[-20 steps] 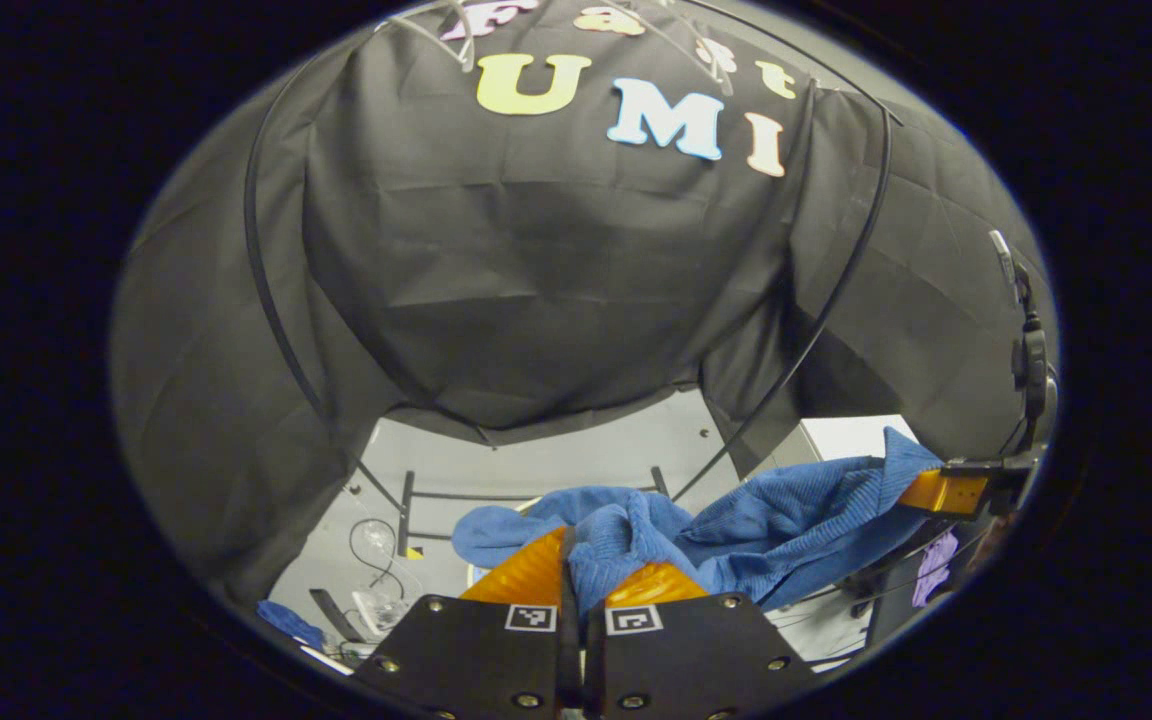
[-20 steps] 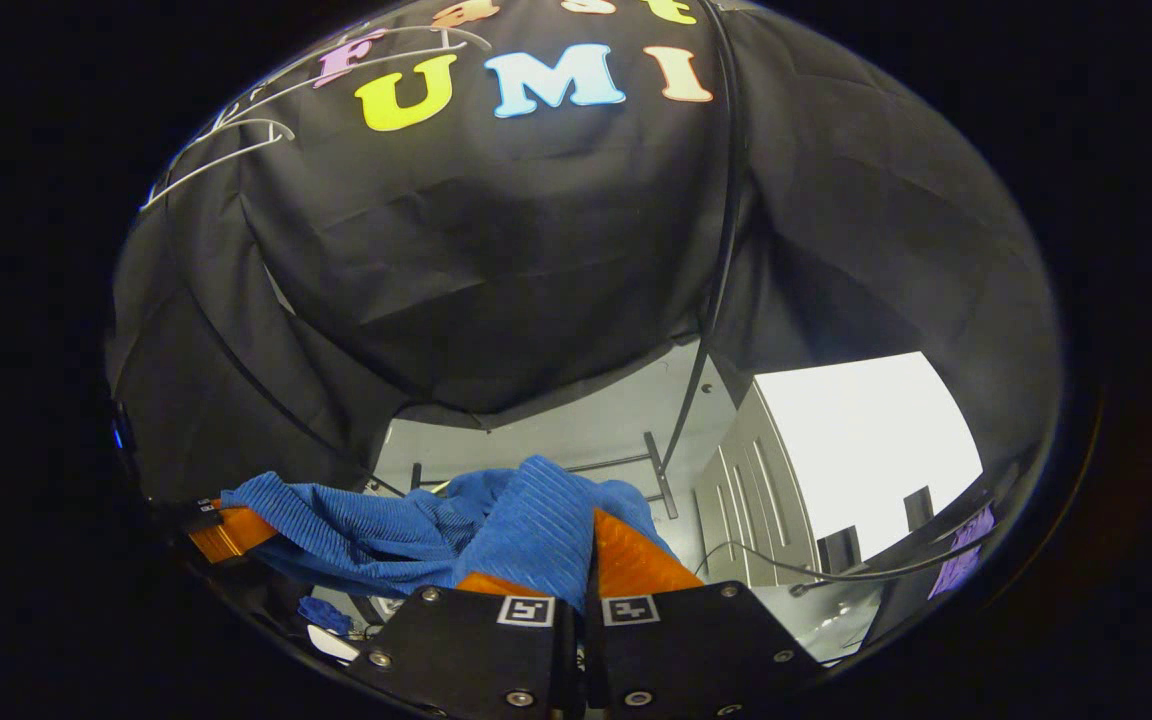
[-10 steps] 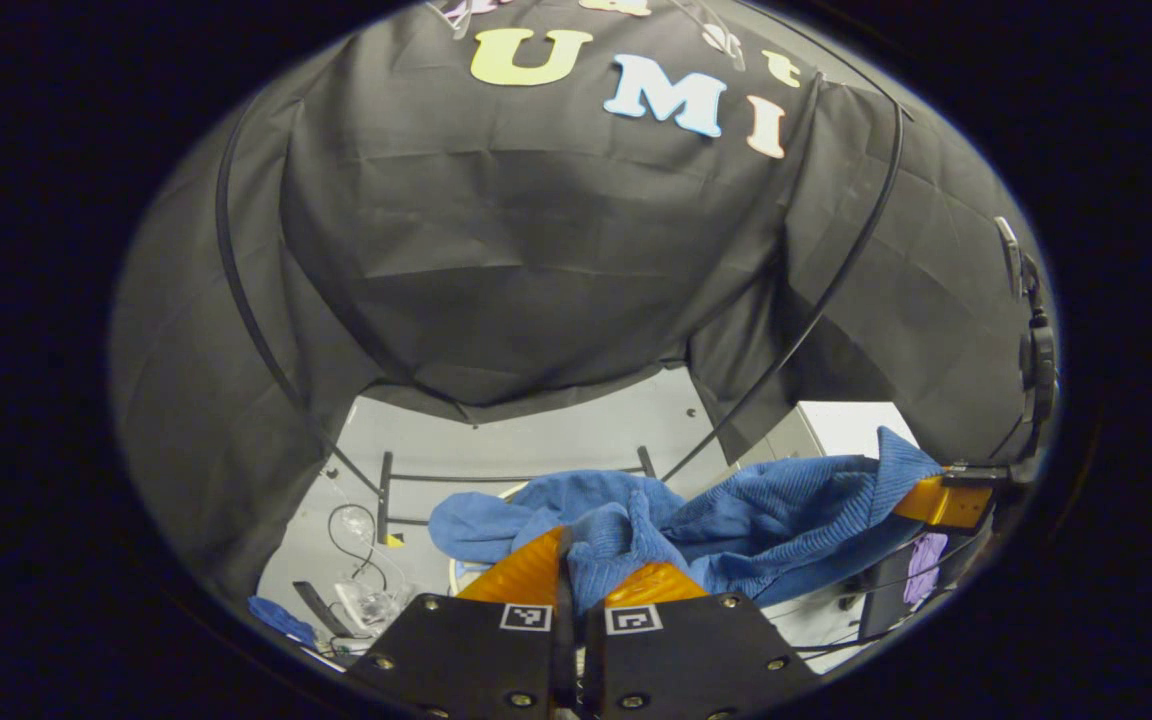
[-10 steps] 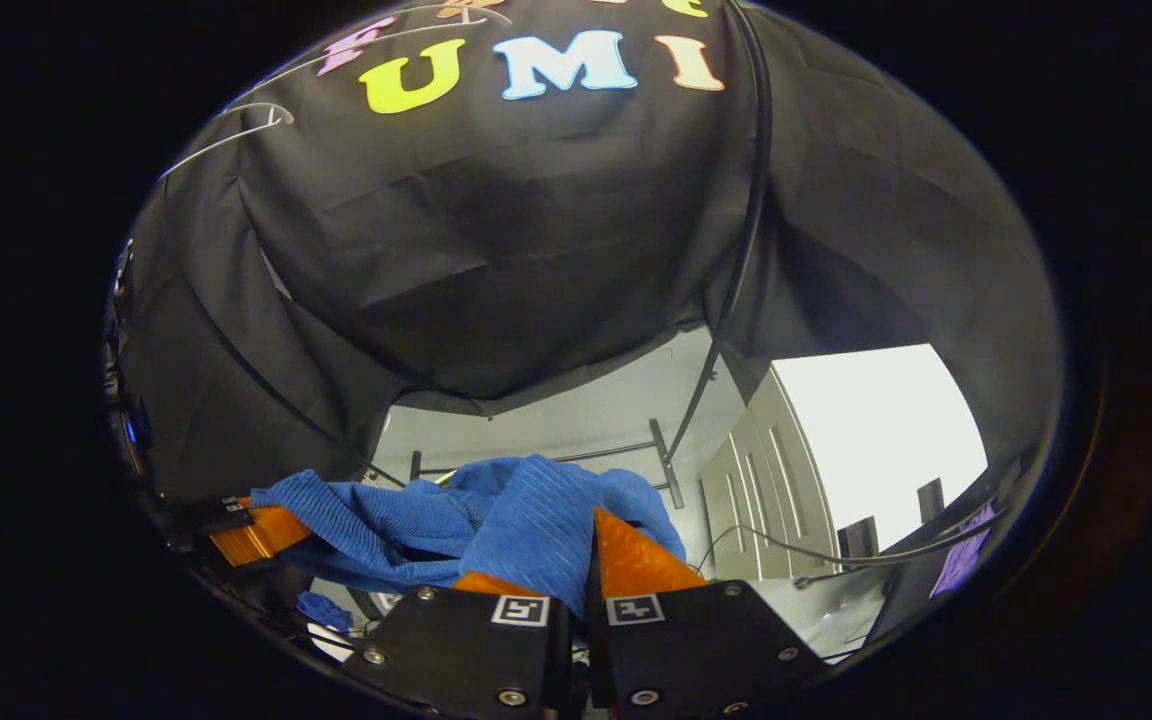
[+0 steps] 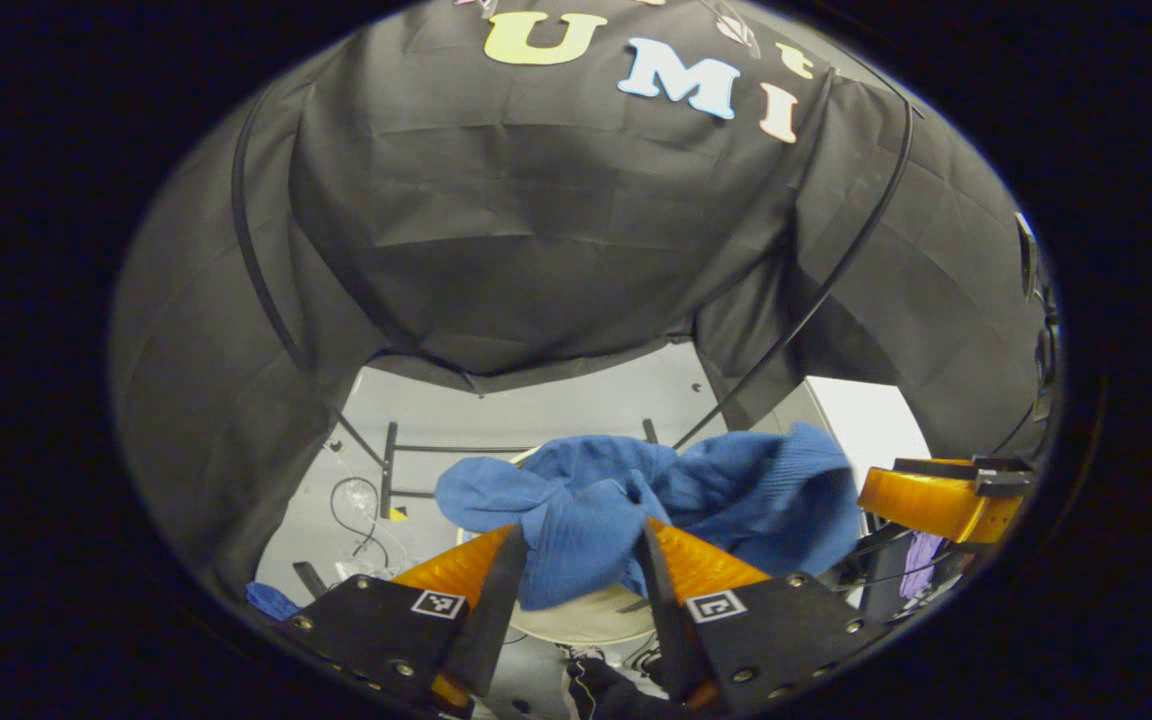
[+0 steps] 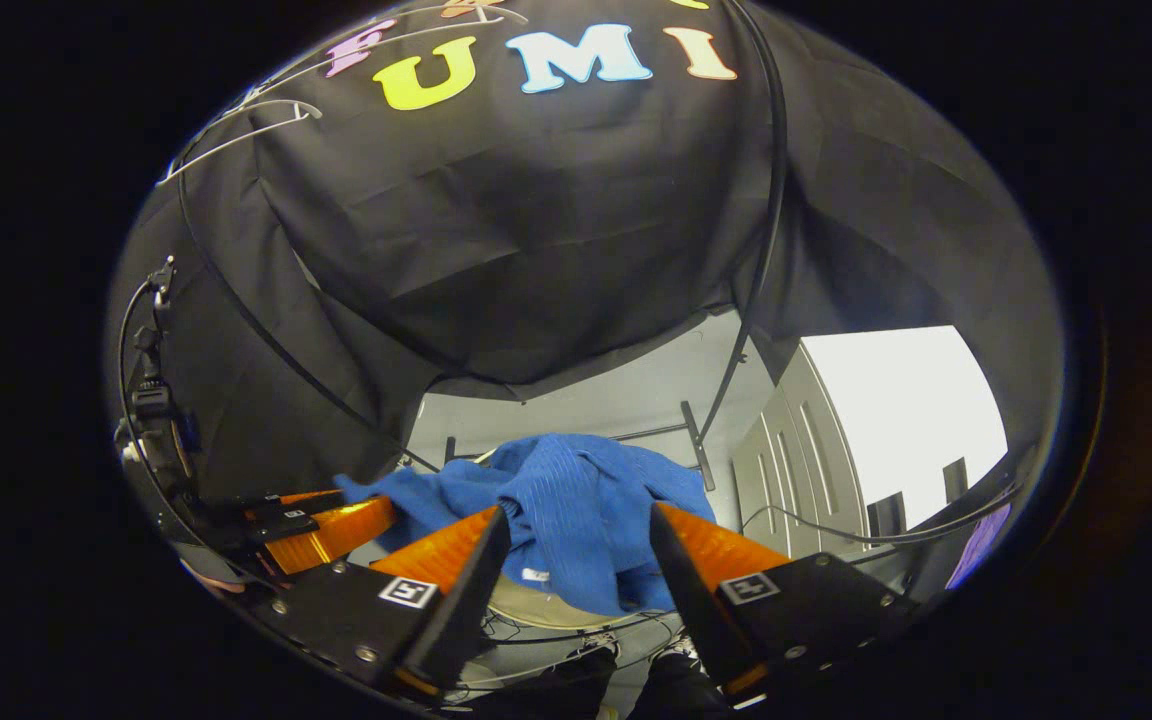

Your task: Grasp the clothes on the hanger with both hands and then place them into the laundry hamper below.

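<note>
**Both grippers spread apart over the blue garment**

Here, in my left gripper view, the left gripper [image 5: 576, 545] stands with its fingers wide apart — the blue garment [image 5: 636, 500] lies bunched between and beyond them, heaped over the pale rim of the laundry hamper [image 5: 586, 622]. I cannot tell whether either finger touches the cloth. The other gripper shows at the right edge of this view, near the garment's right side.

In my right gripper view, the right gripper [image 6: 576, 535] is likewise spread wide, with the same blue garment [image 6: 586, 510] mounded between its fingers over the hamper's rim [image 6: 546, 610]. A thin wire hanger [image 6: 236, 130] hangs high at the upper left against the black cloth wall [image 6: 536, 230].
</note>
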`<state>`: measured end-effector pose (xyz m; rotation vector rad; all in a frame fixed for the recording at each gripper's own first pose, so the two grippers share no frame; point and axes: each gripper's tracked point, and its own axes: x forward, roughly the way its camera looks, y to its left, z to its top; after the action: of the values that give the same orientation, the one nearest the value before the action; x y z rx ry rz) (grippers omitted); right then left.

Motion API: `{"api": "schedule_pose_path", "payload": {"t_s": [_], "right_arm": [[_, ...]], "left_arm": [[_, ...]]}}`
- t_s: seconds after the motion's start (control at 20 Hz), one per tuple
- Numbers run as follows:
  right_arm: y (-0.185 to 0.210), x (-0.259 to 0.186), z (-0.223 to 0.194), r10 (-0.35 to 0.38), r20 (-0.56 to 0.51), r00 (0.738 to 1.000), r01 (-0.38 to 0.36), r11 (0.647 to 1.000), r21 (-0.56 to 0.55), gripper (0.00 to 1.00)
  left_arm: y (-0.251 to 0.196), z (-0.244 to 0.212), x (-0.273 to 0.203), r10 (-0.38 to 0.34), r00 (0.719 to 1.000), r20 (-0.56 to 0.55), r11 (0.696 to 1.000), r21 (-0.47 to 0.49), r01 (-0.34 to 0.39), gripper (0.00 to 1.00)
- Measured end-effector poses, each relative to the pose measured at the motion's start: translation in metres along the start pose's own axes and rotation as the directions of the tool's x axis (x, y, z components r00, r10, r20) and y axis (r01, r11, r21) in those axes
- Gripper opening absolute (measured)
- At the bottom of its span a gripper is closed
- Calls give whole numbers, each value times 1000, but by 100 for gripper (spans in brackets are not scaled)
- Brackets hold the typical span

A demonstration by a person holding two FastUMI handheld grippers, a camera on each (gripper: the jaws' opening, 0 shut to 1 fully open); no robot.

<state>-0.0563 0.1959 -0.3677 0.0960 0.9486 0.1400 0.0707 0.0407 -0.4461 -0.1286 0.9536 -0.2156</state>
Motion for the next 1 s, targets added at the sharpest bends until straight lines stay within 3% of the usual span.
{"api": "schedule_pose_path", "payload": {"t_s": [0.05,0.2,0.4,0.65,1.0], "right_arm": [[-2,-4,1,-10,3,1000,10,1000,-6,93],[-9,-16,14,-14,45,999,15,1000,-10,95],[-30,-43,46,-47,134,990,48,999,-2,95],[-66,-83,77,-69,252,965,63,997,34,95],[-113,-139,140,26,405,914,-1,998,-61,95]], "left_arm": [[3,4,-5,9,1000,10,1000,-13,-9,73],[17,9,-17,74,997,32,997,-35,-73,99],[17,28,-36,111,990,84,994,-1,-111,95],[-8,74,-75,118,979,165,993,4,-120,99],[-78,130,-174,201,918,341,979,-96,-179,93]]}}
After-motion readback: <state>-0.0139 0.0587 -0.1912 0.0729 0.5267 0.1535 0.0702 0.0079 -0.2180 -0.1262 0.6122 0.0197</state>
